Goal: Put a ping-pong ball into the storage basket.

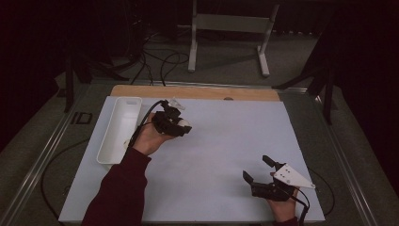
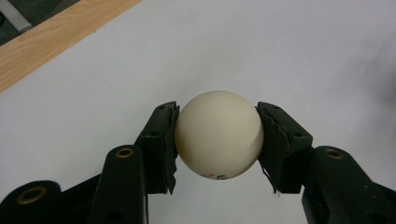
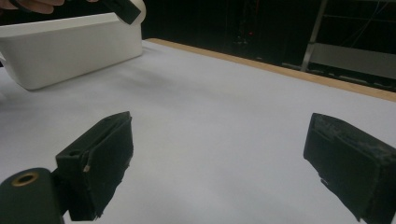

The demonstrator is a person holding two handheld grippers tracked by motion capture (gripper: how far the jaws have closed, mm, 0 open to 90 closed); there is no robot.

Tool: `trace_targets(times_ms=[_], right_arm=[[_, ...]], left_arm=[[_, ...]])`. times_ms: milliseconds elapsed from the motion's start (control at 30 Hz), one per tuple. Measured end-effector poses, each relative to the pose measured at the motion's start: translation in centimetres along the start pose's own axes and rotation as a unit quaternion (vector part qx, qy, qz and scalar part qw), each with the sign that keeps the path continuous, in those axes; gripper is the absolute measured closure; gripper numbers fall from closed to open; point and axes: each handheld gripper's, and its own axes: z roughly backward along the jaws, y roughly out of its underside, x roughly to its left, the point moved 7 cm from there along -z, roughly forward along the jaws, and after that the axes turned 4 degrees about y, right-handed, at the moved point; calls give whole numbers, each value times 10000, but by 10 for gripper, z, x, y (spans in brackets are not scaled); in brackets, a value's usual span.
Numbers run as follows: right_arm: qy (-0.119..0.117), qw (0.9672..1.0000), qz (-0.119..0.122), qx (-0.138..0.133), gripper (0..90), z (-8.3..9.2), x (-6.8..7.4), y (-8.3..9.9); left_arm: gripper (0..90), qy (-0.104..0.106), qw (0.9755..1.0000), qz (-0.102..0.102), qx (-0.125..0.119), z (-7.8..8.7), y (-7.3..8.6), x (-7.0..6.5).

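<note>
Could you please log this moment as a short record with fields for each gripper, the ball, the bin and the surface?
left gripper: shut on the ball, beside the bin
ball: cream-white, clamped between both pads, small print near its underside
right gripper: jaws wide apart, nothing between them, near the table's front right
bin: white, long, at the table's left
table: white sheet, wooden strip along the far edge

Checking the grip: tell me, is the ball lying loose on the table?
No, the ball is clamped between the left gripper's two black pads.
</note>
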Motion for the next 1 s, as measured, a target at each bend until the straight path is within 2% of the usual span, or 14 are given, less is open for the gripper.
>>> trace_targets(times_ms=[500,1000], right_arm=[[2,10000,-1,7,81,0,0,0],[2,10000,-1,23,81,-1,1,1]], left_arm=[[513,64,9999,-157,16,5,5,1],[513,71,9998,-202,63,8,12,4]])
